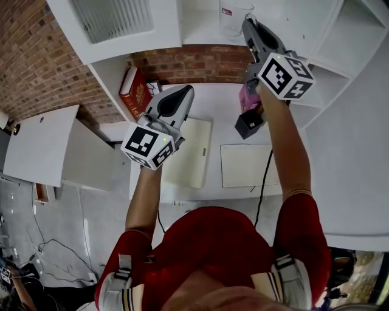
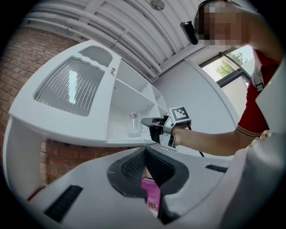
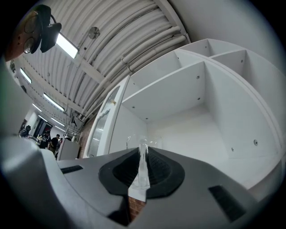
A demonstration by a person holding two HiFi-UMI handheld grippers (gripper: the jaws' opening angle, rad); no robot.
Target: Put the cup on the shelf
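Note:
A clear glass cup [image 1: 234,18] is low over the white shelf [image 1: 200,37], and whether it touches the board I cannot tell. My right gripper [image 1: 248,24] is shut on its wall. The right gripper view has the glass wall [image 3: 143,163] pinched between the dark pads, with the open shelf compartment [image 3: 192,129] behind it. From the left gripper view, the cup [image 2: 133,124] is at the shelf's front edge [image 2: 116,136] with the right gripper [image 2: 149,121] on it. My left gripper [image 1: 182,94] hangs lower over the desk, shut and holding nothing.
A red book [image 1: 135,91] leans below the shelf at the left. A pink box [image 1: 248,97] and a black box [image 1: 249,124] stand under my right arm. The white desk [image 1: 304,158] carries two flat pads and a black cable [image 1: 264,182]. A brick wall backs it.

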